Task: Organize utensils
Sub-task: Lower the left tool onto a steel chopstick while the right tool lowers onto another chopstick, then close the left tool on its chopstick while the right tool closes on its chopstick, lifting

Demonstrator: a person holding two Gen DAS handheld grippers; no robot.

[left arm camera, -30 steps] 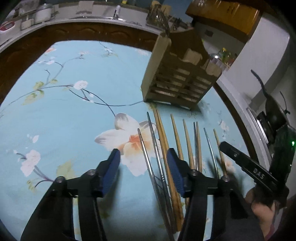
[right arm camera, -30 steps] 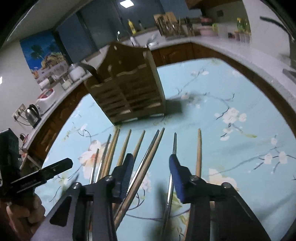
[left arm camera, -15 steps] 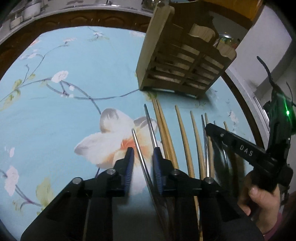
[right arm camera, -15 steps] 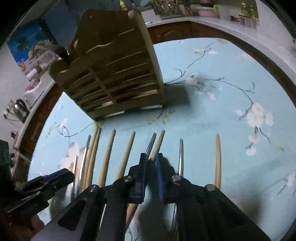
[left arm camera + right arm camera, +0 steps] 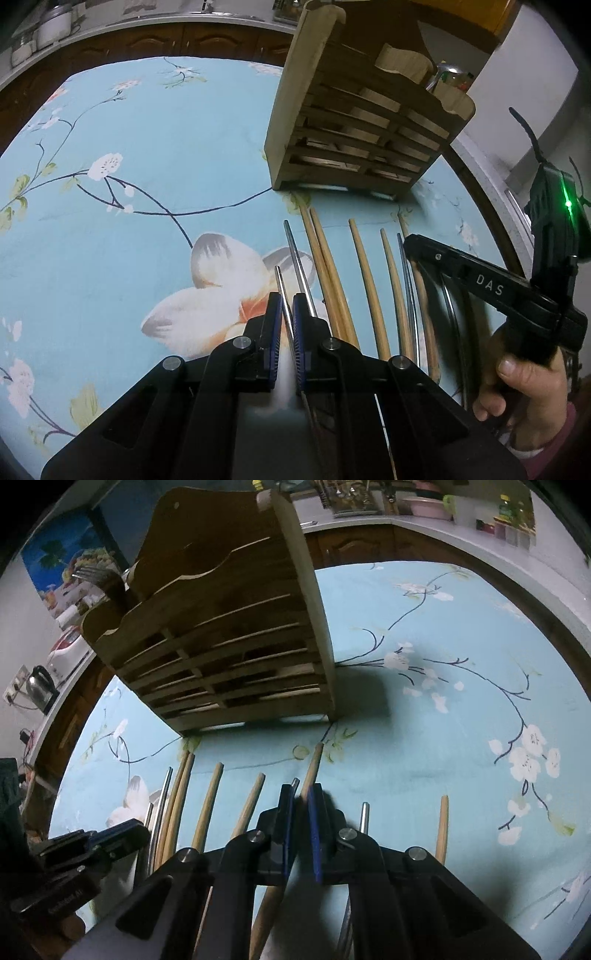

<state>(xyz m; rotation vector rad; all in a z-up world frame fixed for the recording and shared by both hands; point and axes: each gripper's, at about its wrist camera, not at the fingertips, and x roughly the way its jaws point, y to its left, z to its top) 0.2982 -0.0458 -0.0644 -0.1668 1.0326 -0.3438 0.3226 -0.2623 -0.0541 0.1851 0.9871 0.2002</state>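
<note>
**Two grippers, each closed on a chopstick**

Two grippers work a row of chopsticks on a table (image 5: 155,140) covered by a blue floral cloth. The left gripper (image 5: 287,308) has its blue-padded fingers (image 5: 274,325) drawn nearly together around a metal chopstick (image 5: 279,280), the leftmost of the row, whose tip points toward 12 o'clock. Just beside it at 3 o'clock lie a second metal chopstick (image 5: 297,258) and a touching pair of wooden chopsticks (image 5: 325,258).

The right gripper (image 5: 299,805) has its fingers (image 5: 316,812) closed to a narrow gap on a wooden chopstick (image 5: 314,764), and a metal chopstick tip (image 5: 294,782) sits against the left finger; whether that one is gripped too cannot be told. At 3 o'clock of these fingers lie another metal chopstick (image 5: 364,814) and a wooden one (image 5: 441,823), apart from each other.

A slatted wooden utensil holder (image 5: 236,657) stands at 12 o'clock, near the chopstick tips.
</note>
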